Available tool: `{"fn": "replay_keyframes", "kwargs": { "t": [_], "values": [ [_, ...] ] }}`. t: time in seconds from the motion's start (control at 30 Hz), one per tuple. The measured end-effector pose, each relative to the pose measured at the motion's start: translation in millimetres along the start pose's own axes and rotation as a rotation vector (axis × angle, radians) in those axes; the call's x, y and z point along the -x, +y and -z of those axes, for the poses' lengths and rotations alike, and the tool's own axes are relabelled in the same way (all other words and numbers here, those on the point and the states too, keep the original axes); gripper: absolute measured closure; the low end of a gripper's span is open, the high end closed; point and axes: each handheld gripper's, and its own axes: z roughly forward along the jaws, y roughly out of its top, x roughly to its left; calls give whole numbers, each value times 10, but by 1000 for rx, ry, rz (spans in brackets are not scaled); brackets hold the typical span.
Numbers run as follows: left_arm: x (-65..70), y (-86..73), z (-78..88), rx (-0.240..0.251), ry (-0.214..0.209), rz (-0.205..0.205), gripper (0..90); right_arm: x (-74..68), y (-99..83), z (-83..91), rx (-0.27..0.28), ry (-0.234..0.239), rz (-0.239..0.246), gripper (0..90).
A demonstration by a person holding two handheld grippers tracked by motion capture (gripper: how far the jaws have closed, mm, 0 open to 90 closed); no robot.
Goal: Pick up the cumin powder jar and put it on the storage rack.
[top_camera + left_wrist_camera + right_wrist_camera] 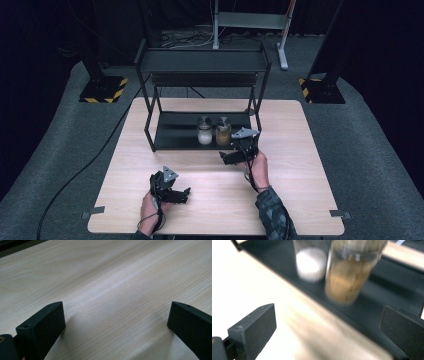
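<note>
Both jars, white [204, 131] and brown [223, 131], stand on the shelf [172, 134] at twelve o'clock; right gripper [231, 157] wide, empty; left gripper [186, 195] wide, idle on the bench [210, 200].

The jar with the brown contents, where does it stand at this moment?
In the high view the brown-filled jar stands on the lower shelf of the black rack, right of the white-filled jar and just beyond the open right gripper.

We see pale wood table [112, 285], grain running diagonally. Our left gripper [116, 320] hovers low over it, jaws wide apart, nothing between them.
</note>
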Motion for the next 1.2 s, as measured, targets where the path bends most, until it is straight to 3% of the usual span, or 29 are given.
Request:
{"fn": "replay_keyframes", "kwargs": {
  "t": [0.23,0.53,0.93,1.07,1.2],
  "values": [
    [-6,5,-2,-2,-2,3,8,-89,-476,342,0,-26,-33,0],
    [-6,5,-2,-3,-1,3,7,-122,-879,630,-2,-61,-88,0],
    [4,1,-1,0,2,0,7,-126,-1139,809,-13,-102,-129,0],
    [1,1,-1,0,1,1,7,-123,-1165,806,-26,-100,-132,0],
    [-3,4,-1,-2,0,1,8,-84,-1231,816,-17,-65,-132,0]
  ]
}}
